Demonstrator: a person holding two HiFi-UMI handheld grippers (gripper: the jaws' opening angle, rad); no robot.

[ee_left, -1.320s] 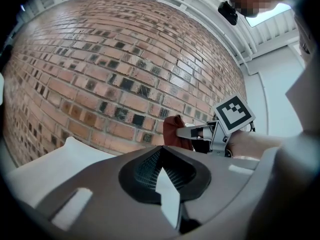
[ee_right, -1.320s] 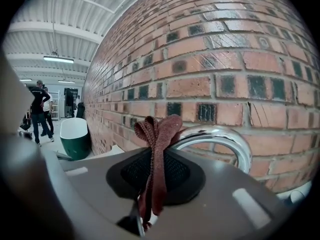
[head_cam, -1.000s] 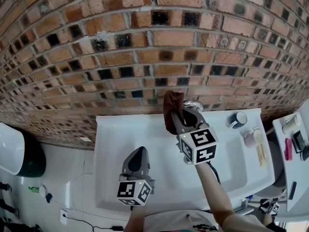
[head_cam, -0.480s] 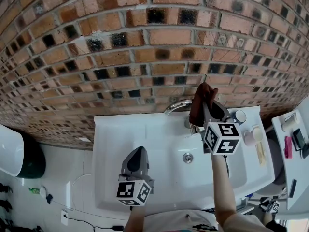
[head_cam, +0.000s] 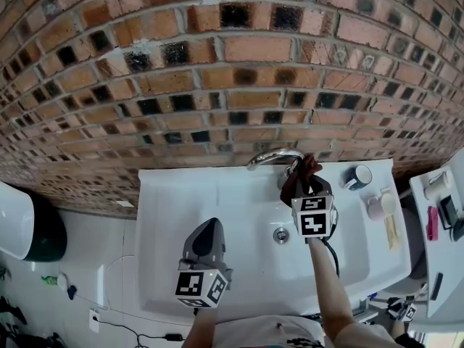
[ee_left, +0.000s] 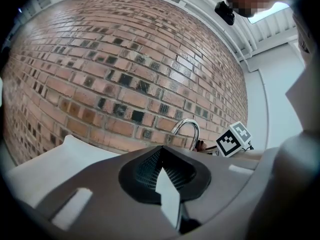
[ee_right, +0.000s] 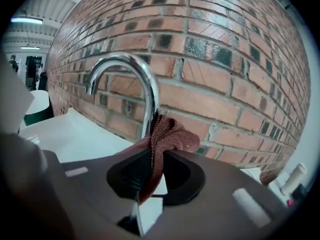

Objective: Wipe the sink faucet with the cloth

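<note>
Cloth (ee_right: pixel 169 135) in right tool (ee_right: pixel 150 170) has dropped low against the faucet (ee_right: pixel 148 91).

We look at a brick wall (head_cam: pixel 217 64) of red-brown and orange bricks, with black ones scattered through it and pale grey mortar lines. The sink (head_cam: pixel 181 201) is plain white, and the faucet (head_cam: pixel 274 156) is shiny chrome. The cloth (head_cam: pixel 301 174) is a rusty red-brown with a fine woven grain. Our left gripper (head_cam: pixel 210 225) and right gripper (head_cam: pixel 310 188) are grey with black ribbed pads (ee_right: pixel 135 171). Each carries a cube of black-and-white square markers. The mug (head_cam: pixel 357 177) is dark outside and pale inside.
</note>
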